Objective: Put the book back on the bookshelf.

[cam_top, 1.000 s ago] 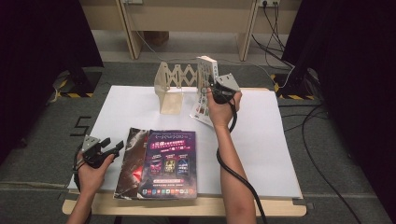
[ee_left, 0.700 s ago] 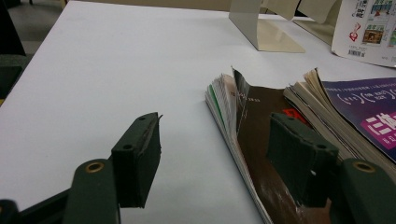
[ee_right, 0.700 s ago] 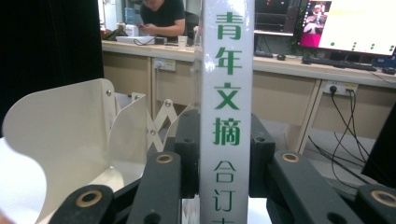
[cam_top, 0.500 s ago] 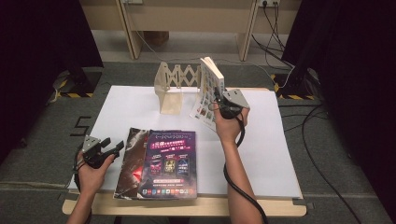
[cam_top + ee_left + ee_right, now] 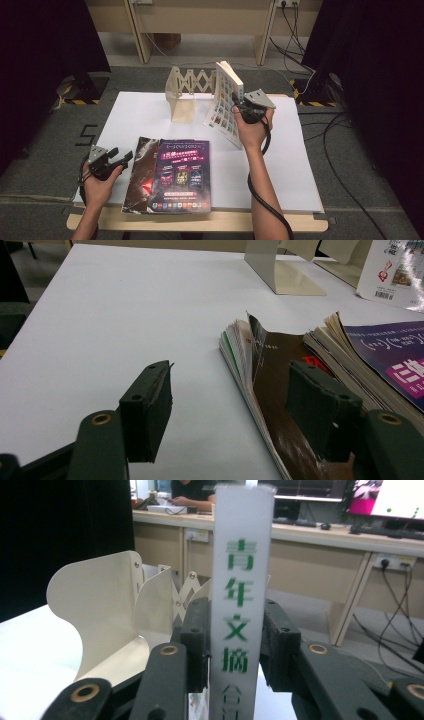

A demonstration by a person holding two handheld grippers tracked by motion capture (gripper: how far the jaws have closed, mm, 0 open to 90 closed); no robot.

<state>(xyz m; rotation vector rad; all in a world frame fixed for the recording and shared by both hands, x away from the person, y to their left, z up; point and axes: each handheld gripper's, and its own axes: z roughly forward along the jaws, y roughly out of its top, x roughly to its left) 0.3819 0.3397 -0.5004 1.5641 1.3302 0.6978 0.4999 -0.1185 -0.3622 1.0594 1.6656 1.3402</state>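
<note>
A thin white book (image 5: pixel 225 105) with a picture-grid cover stands on edge on the white table (image 5: pixel 300 160), just right of a cream folding book rack (image 5: pixel 185 95). My right gripper (image 5: pixel 237 104) has the book's spine (image 5: pixel 240 605), printed with green characters, between its jaws. The pads lie against both sides of the spine, though the jaws have just been opening. The rack (image 5: pixel 100 610) stands behind and to the left. My left gripper (image 5: pixel 120 157) rests open near the table's front left edge. Its fingers (image 5: pixel 147 415) frame the page edges of a dark magazine (image 5: pixel 270 370).
A purple-covered magazine (image 5: pixel 182 172) lies flat on the dark magazine (image 5: pixel 142 170) at the front of the table. The white book's corner (image 5: pixel 395 270) and the rack's foot (image 5: pixel 285 270) show beyond them. Cables run over the floor to the right.
My right hand has carried the upright book a little to the right, away from the rack's end. The left hand and the two flat magazines have stayed put.
</note>
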